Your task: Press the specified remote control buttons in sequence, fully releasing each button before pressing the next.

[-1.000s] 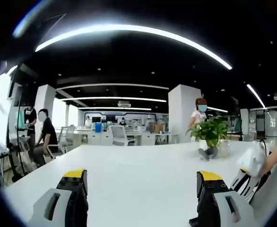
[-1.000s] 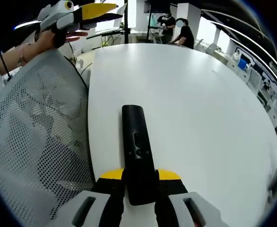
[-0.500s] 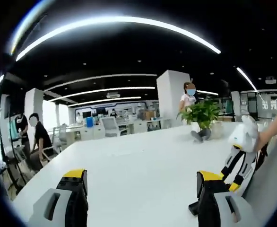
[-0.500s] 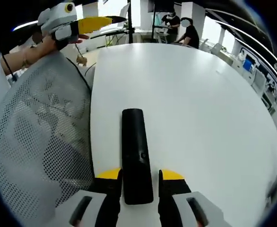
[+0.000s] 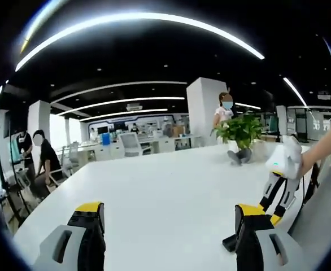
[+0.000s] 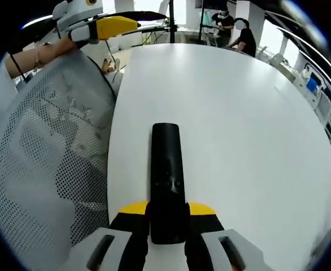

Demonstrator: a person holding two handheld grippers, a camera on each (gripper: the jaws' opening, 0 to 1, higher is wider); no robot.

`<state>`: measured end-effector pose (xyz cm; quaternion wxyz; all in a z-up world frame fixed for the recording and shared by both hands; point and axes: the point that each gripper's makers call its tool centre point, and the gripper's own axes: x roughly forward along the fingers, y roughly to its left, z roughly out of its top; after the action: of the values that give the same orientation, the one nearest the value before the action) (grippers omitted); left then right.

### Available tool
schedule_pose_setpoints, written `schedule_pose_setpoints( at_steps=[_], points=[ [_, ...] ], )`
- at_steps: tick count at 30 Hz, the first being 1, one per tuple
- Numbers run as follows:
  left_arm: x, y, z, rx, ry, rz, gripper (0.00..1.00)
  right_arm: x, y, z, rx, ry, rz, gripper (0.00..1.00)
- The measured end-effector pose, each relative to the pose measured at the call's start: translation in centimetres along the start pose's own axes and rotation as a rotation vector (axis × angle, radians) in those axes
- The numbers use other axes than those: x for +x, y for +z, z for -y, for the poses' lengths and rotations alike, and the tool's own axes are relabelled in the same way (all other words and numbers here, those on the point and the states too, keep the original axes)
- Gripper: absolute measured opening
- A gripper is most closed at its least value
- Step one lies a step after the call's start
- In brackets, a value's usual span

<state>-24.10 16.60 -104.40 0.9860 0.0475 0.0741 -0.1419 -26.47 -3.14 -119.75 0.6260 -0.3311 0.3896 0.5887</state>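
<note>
A black remote (image 6: 167, 178) lies lengthwise over the white table (image 6: 239, 130), buttons facing up. My right gripper (image 6: 168, 219) is shut on its near end, yellow-tipped jaws against both sides. In the left gripper view, the right gripper (image 5: 273, 192) comes in from the right, held by a hand, and the remote's dark far tip (image 5: 230, 243) touches the table (image 5: 165, 186) beside my own right jaw. My left gripper (image 5: 170, 228) is open, its jaws far apart over bare tabletop with nothing between them. The left gripper (image 6: 117, 23) is held up above the table's far left edge.
A grey mesh chair back (image 6: 47, 158) stands against the table's left edge. A potted plant (image 5: 242, 132) sits at the table's far side. Several people (image 5: 41, 164) stand or sit beyond the table in the office.
Both views have swung with the hands. The right gripper now reaches further into the left gripper view, and the remote's tip shows there. The remote stays held in the right jaws.
</note>
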Motion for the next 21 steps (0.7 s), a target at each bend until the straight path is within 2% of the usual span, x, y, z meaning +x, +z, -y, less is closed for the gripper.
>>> schedule_pose_setpoints(
  at_steps=[9,21],
  points=[
    [-0.2,0.3,-0.7,-0.043,0.029,0.020,1.00,-0.1,0.3,1.8,-0.010,0.019,-0.013,0.21],
    [-0.2,0.3,-0.8,-0.035,0.040,0.018,0.99,-0.4,0.2,4.3,-0.011,0.027,-0.034,0.21]
  ],
)
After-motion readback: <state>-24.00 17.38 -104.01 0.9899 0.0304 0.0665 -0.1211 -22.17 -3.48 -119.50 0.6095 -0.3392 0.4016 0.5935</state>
